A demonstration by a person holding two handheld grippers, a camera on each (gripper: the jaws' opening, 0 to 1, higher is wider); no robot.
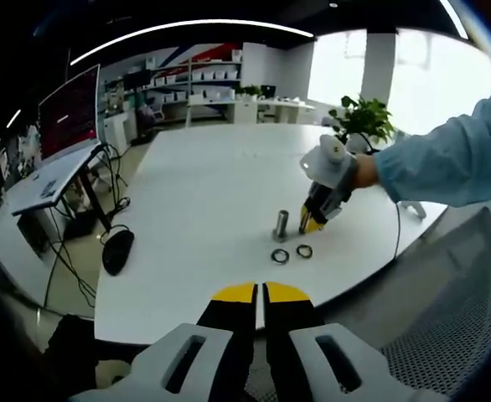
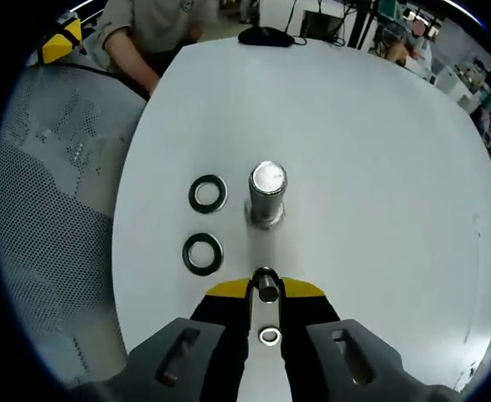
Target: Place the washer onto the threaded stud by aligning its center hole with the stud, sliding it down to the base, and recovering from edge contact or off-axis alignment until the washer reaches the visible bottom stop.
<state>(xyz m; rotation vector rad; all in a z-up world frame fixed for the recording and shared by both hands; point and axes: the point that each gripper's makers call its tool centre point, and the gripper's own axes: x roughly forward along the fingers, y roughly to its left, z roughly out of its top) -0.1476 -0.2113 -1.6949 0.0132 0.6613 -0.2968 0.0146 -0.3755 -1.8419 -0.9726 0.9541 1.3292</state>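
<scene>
Metal washer [image 2: 266,285] apparently pinched in right tongs [image 2: 266,289]; left tongs [image 1: 260,291] narrow; two spare washers [image 2: 205,193] beside stud [image 2: 267,193].

No text, label or number can be read in either view — the red wall screen [image 1: 68,113] is too blurred

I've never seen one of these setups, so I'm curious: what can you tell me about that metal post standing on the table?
The stud is a short, silvery metal cylinder with a flat, shiny top, standing upright on the white table on a slightly wider base. No washer sits on it. Two dark washers lie flat on the table beside it, apart from it. The right gripper hovers close by, pinching a small ring-like part between its tips; nothing touches the stud but the table. In the left gripper view it shows mid-table.
</scene>
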